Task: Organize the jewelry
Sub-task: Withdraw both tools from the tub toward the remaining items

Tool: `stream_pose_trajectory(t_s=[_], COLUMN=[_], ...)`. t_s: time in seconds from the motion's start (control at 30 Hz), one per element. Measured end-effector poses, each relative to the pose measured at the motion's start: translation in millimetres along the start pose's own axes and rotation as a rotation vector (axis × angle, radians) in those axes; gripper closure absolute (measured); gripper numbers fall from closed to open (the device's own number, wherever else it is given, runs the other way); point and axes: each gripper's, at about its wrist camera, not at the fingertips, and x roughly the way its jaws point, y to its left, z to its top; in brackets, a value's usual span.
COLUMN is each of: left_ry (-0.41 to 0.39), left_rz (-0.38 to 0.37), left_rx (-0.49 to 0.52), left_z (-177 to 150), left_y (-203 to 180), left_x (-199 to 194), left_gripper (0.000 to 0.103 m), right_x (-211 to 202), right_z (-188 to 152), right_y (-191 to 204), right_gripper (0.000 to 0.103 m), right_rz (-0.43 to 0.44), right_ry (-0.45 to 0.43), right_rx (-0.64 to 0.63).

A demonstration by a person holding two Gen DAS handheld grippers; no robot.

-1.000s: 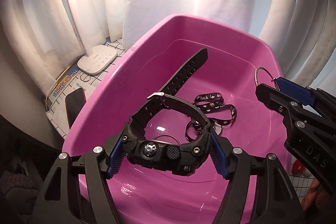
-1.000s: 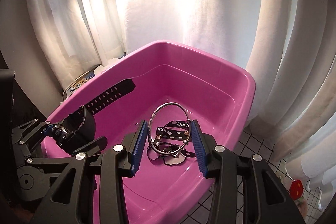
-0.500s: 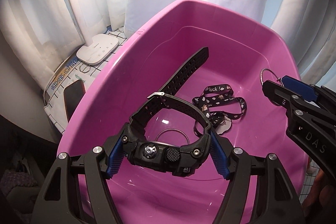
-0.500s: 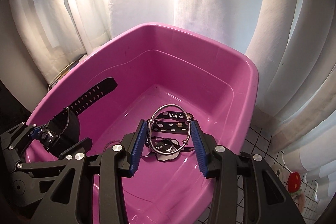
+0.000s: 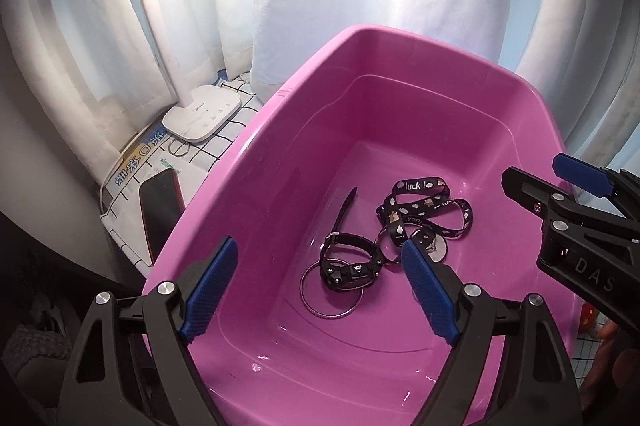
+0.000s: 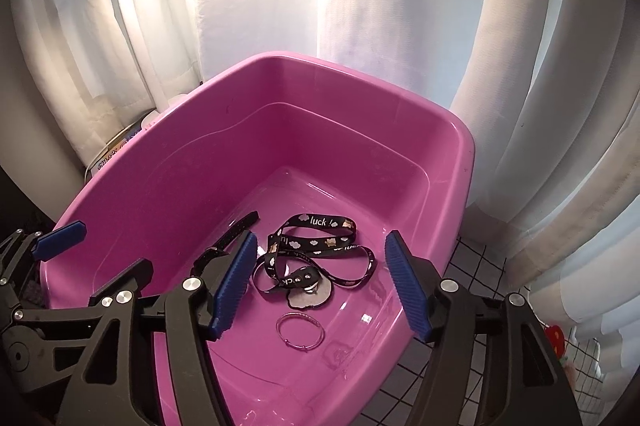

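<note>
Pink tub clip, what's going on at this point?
A person is sorting jewelry into the pink tub with a hand-held gripper in each hand. Both are opening above it with nothing between the pads: the left hand-held gripper over the black watch, which lies on a large metal ring on the tub floor, the right hand-held gripper over a thin metal hoop. The "luck" lanyard lies there too.

Your pink tub (image 5: pixel 256 130) sits on a checked tablecloth (image 5: pixel 236 114). Just left of the tub lie a white lamp base (image 5: pixel 202 117), a dark phone (image 5: pixel 160 210) and a small ring (image 5: pixel 179 148).
</note>
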Motion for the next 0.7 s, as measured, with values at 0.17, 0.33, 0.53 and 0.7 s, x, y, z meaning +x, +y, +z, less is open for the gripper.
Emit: stream_pose_trajectory(t_s=[0.17, 0.33, 0.53, 0.7], left_ry=[-0.006, -0.032, -0.076, -0.090], left_rz=[0.003, -0.008, -0.039, -0.125], left_rx=[-0.007, -0.019, 0.002, 0.020], left_z=[-2, -6, -15, -26], left_y=[0, -4, -24, -53], left_x=[-4, -18, -41, -59], left_gripper=[0.021, 0.021, 0.020, 0.019], right_x=[-7, -24, -55, -88], right_z=[0, -5, -25, -61], right_y=[-2, -7, -25, -56], right_gripper=[0.040, 0.040, 0.040, 0.037], right_rz=[0.002, 0.012, 0.012, -0.003], right_ry=[-0.014, -0.041, -0.089, -0.135], right_rx=[0.005, 0.022, 0.075, 0.131])
